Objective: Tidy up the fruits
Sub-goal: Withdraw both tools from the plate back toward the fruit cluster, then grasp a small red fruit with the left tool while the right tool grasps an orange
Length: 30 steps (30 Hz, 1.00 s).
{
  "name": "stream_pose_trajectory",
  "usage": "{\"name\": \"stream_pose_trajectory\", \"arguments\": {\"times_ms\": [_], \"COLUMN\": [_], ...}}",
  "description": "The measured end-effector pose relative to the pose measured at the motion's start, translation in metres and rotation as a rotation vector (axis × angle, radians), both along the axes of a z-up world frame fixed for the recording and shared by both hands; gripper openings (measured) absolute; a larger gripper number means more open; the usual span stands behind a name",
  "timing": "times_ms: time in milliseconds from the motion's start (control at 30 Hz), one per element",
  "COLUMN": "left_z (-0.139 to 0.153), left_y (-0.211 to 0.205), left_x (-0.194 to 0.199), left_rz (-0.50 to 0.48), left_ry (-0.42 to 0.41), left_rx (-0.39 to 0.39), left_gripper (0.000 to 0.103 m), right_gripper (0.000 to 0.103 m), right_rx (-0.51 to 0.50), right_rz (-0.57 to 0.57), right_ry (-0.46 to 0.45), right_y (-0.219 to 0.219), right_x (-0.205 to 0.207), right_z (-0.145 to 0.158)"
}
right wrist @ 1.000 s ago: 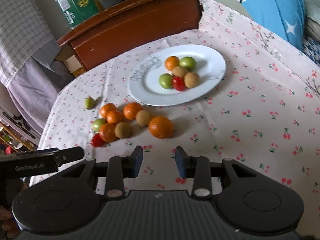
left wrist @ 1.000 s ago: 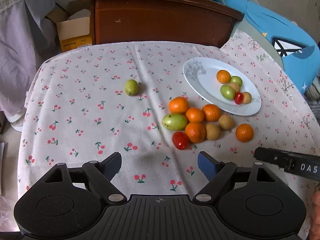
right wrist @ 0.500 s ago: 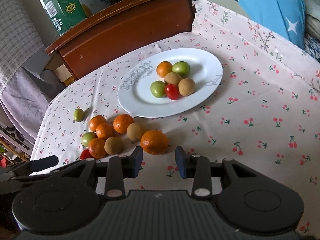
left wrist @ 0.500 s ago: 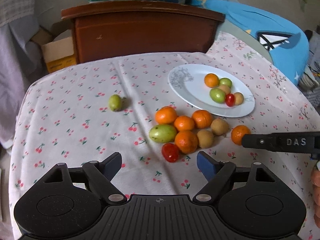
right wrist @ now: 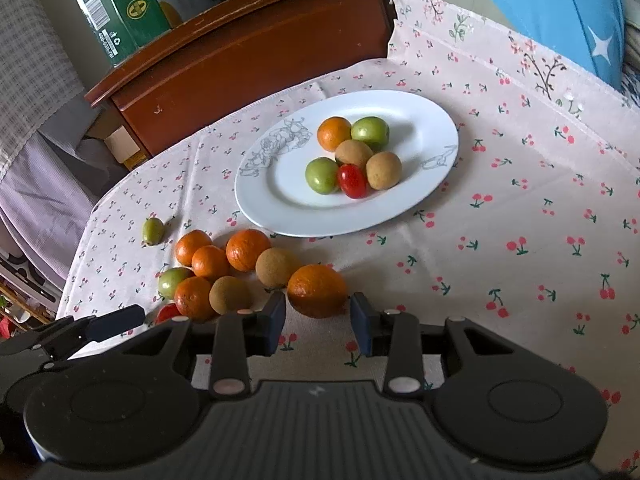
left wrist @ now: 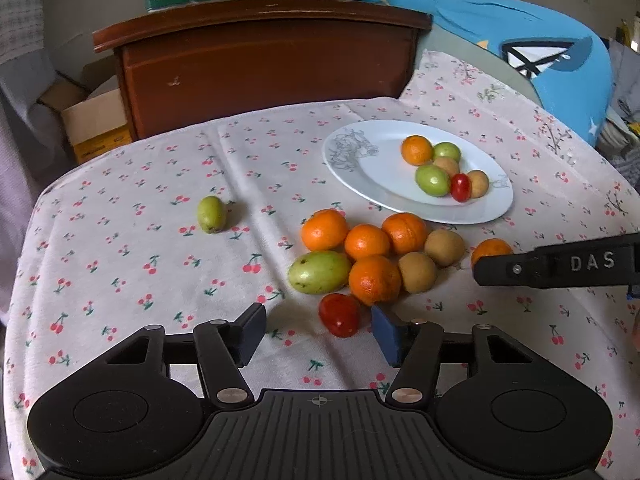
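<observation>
Your right gripper (right wrist: 318, 318), jaws spread, brackets the round orange tangerine (right wrist: 317, 290) lying off the white oval plate's (right wrist: 436, 184) near rim. It's light, firm and prone to rolling: pinch gently across its middle. Your left gripper (left wrist: 318, 330) also gapes, beside the small red tomato (left wrist: 339, 314).

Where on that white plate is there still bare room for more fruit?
The white plate is bare on its near-left half, beside the grey flower print. Its far-right side is crowded with six fruits. The orange sits between the right gripper's jaws.
</observation>
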<state>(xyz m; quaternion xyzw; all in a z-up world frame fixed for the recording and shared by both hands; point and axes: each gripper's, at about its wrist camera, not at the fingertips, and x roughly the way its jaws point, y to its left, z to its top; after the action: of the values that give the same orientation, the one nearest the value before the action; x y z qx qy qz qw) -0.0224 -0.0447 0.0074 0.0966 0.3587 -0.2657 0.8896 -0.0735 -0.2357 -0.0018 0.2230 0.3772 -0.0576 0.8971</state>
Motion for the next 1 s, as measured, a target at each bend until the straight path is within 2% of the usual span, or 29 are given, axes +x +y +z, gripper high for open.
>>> {"name": "stream_pose_trajectory", "arguments": {"times_ms": [67,200,367,500,800,1000], "left_z": [-0.001,-0.001,0.002,0.005,0.011,0.006], "left_y": [-0.003,-0.005,-0.004,0.001,0.007,0.006], "left_x": [-0.001,-0.003,-0.004,-0.004,-0.011,-0.004], "left_rz": [-0.013,-0.040,-0.040,-0.024,-0.014,0.021], "left_ry": [-0.002,0.001,0.021,0.046,0.042,0.044], "left_rx": [0.005,-0.003,-0.025,-0.057,-0.048,-0.051], "left_gripper": [0.048,0.031,0.019,0.018,0.018,0.020], "right_gripper": [0.036,0.033,0.033,0.033,0.033,0.033], "right_rx": [-0.002,-0.011,-0.006,-0.007,-0.008,-0.001], "right_rz": [0.001,0.000,0.002,0.019,0.065,0.049], "right_ry": [-0.003,-0.008,-0.009,-0.010,-0.018,-0.006], "right_y": [0.000,0.002,0.002,0.004,0.011,0.010], "right_x": [0.001,0.002,0.001,-0.001,-0.009,-0.008], "right_z": [0.000,-0.001,0.000,0.001,0.006,0.003]}}
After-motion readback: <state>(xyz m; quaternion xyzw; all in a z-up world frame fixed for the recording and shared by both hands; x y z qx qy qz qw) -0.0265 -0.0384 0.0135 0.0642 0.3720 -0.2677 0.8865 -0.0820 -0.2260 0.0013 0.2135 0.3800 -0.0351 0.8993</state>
